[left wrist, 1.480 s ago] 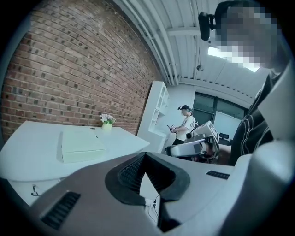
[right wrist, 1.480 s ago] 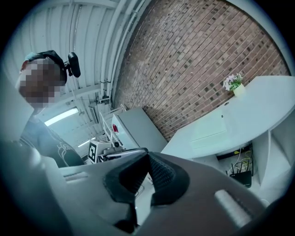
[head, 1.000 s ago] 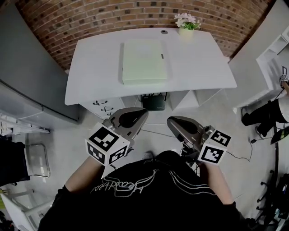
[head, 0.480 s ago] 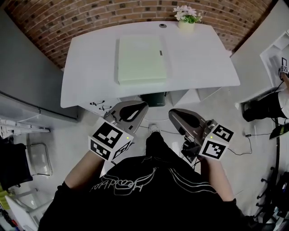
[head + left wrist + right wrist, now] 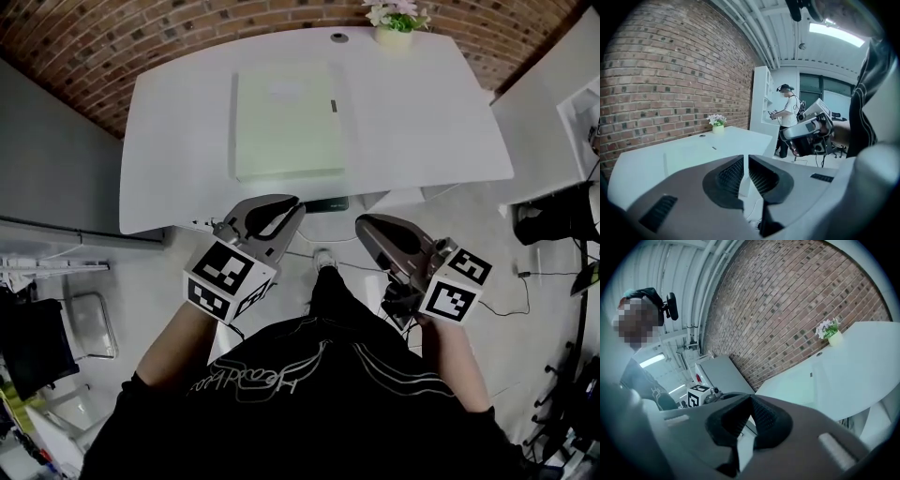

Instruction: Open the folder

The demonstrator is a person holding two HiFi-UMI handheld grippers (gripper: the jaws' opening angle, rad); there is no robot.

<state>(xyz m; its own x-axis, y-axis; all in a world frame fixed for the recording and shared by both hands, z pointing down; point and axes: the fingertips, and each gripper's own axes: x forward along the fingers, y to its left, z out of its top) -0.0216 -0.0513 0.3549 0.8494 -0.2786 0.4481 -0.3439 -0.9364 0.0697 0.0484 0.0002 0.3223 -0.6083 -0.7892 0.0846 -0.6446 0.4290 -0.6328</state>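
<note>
Nearest to me, the black shirt (image 5: pixel 281 394) fills the bottom of the head view and hides both forearms up to the wrists. Just beyond it the two marker cubes stick up, and past those the left hand-held gripper (image 5: pixel 294 203) and right hand-held gripper (image 5: pixel 361 223) hang over the floor, short of the counter's near edge.

In the left gripper view, the left hand-held gripper (image 5: pixel 746 157) shows only a thin slit between its ribbed pads. Its jaws have just been opening, and nothing sits between them. In the right gripper view, the right hand-held gripper (image 5: pixel 750 397) has its tips meeting, and it is empty.

A shoe (image 5: pixel 323 257) pokes out between the two grippers. Under the counter's near edge, a dark box (image 5: pixel 323 203) is mostly hidden, and I can't tell what it is.

The pale green folder (image 5: pixel 286 122) lies closed and flat on the white counter (image 5: pixel 422 122), left of centre and well apart from both grippers. In the gripper views it nearly blends into the white top.

At the far edge, a small flower pot (image 5: pixel 398 23) is cut off by the frame. The brick wall (image 5: pixel 141 42) stands behind it. Another person (image 5: pixel 787 117) stands far off to the right beside white shelving.
</note>
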